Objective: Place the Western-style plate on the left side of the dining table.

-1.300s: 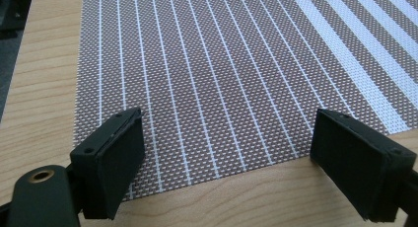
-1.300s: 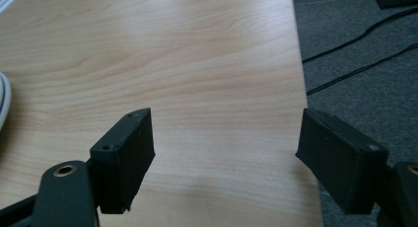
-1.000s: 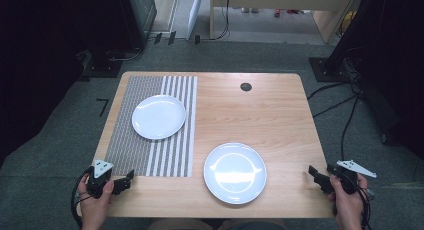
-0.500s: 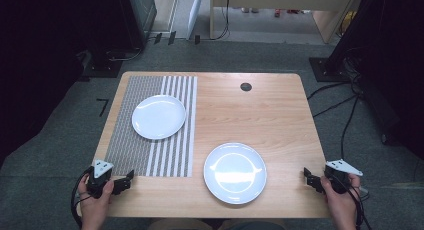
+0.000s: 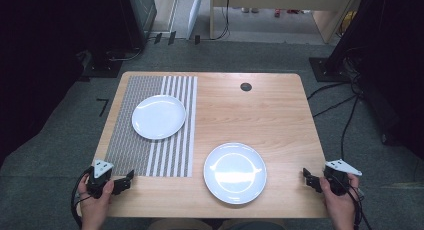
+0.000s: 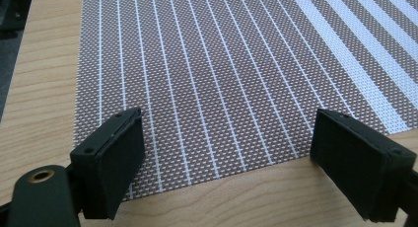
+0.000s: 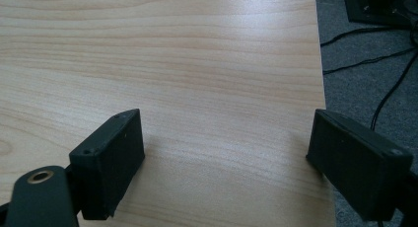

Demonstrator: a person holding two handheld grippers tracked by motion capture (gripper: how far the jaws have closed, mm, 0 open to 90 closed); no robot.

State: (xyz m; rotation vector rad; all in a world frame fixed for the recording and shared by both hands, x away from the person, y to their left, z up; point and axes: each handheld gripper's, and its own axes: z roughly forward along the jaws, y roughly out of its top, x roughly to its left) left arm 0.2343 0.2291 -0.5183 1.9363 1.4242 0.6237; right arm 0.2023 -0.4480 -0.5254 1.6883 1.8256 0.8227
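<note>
**Both grippers wide, plates untouched**

At the lower left of the high view the left gripper [image 5: 126, 181] sits with jaws spread over the near edge of the striped placemat [image 5: 150, 125]. At the lower right, the right gripper [image 5: 309, 179] gapes over the wooden table [image 5: 260, 115] edge. One white plate [image 5: 159, 116] rests on the placemat; another plate [image 5: 235, 173] lies on bare wood, lower centre.

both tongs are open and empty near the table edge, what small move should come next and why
Probably ease the right tongs left toward the near plate. That plate sits on bare wood beside the striped placemat, the far plate already rests on the mat, and the right tongs are nearest it.
</note>
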